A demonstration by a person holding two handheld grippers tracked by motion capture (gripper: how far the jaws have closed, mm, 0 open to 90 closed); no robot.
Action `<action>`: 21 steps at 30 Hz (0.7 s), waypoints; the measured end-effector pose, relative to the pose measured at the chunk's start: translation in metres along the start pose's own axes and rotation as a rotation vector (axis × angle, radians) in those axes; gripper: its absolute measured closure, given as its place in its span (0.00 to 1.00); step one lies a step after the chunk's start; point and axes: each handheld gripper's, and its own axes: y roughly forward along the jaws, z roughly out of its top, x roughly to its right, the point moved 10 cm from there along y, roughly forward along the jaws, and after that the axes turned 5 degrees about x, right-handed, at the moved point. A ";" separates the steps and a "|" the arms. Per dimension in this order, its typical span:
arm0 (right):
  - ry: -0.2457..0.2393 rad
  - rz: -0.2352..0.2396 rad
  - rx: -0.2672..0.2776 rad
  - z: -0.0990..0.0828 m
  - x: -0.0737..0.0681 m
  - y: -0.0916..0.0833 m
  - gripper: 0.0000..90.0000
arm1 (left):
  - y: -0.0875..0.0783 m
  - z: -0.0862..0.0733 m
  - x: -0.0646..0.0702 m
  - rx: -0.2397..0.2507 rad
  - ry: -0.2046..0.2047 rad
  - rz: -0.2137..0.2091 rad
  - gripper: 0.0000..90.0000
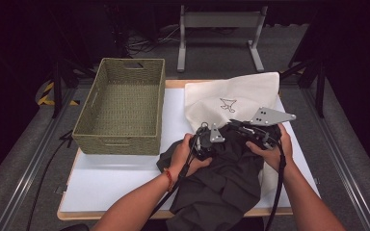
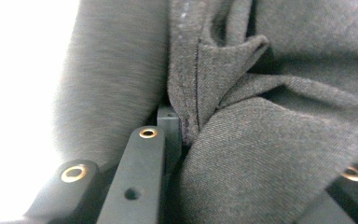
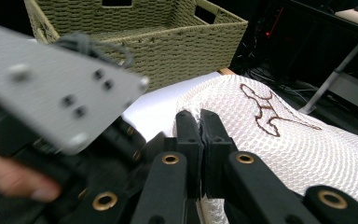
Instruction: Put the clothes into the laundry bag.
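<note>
A dark grey garment (image 1: 221, 178) lies crumpled at the table's front, partly over a white cloth bag (image 1: 241, 96) that bears a dark line drawing. My left gripper (image 1: 206, 144) is pressed into the garment's left upper part. In the left gripper view a stitched fold of the garment (image 2: 261, 140) sits pinched in the left gripper (image 2: 186, 128). My right gripper (image 1: 235, 127) rests where garment and bag meet. In the right gripper view its jaws (image 3: 199, 122) stand together with a sliver of the white bag (image 3: 279, 140) between the tips. The left gripper's grey plate (image 3: 60, 88) is close at the left.
An empty woven green basket (image 1: 123, 108) stands at the table's back left, also seen as the basket (image 3: 168, 42) ahead of the right gripper. The white table top (image 1: 111, 178) shows in front of it. A metal stand (image 1: 219, 33) is on the floor beyond the table.
</note>
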 end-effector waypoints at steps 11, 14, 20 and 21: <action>0.014 0.000 -0.038 -0.015 0.003 0.001 0.98 | -0.001 0.014 -0.013 0.084 -0.114 -0.029 0.81; 0.022 -0.001 -0.055 -0.023 0.004 0.002 0.98 | -0.011 0.013 -0.005 0.128 -0.097 -0.054 0.60; 0.010 -0.009 -0.076 -0.029 0.004 0.001 0.98 | -0.056 0.003 0.018 0.206 -0.009 -0.182 0.29; 0.008 -0.015 -0.076 -0.029 0.004 0.001 0.98 | -0.066 0.002 0.021 0.218 0.007 -0.198 0.27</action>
